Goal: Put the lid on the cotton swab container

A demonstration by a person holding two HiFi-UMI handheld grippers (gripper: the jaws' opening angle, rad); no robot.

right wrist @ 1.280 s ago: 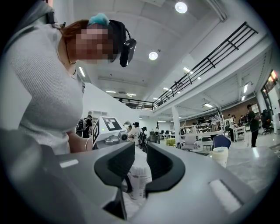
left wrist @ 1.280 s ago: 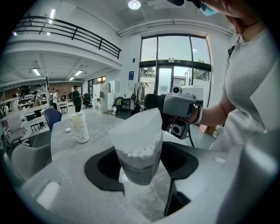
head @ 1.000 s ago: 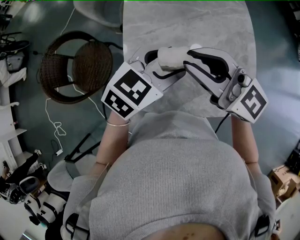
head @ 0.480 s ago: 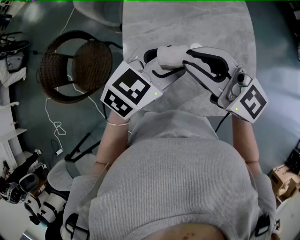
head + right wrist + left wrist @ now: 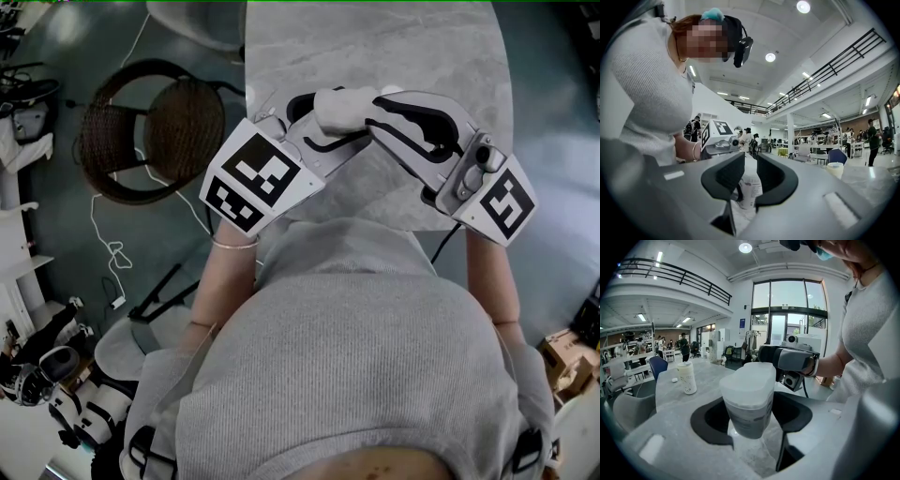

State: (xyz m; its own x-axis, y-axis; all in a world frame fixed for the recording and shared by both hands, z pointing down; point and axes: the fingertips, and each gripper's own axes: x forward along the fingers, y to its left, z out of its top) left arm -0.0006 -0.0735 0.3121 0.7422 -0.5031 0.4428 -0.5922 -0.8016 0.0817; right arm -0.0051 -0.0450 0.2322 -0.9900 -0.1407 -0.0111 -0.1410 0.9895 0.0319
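Note:
The cotton swab container (image 5: 749, 417), clear with a printed label, hangs above the grey table (image 5: 403, 47), and my left gripper (image 5: 752, 414) is shut on its body. A frosted white lid (image 5: 749, 383) sits on its top. In the head view the lid (image 5: 339, 105) shows where both grippers meet, my left gripper (image 5: 314, 120) coming from the left and my right gripper (image 5: 377, 107) from the right. In the right gripper view my right gripper (image 5: 750, 171) stands level with only a narrow gap between its jaws, closed on the lid's far side. The container's label (image 5: 751, 190) shows below that gap.
A second white container (image 5: 687, 377) and a small white piece (image 5: 674, 379) stand further along the table. A white cup (image 5: 834, 168) sits to the right. A wicker chair (image 5: 155, 127) and a loose cable (image 5: 111, 248) are on the floor to the left.

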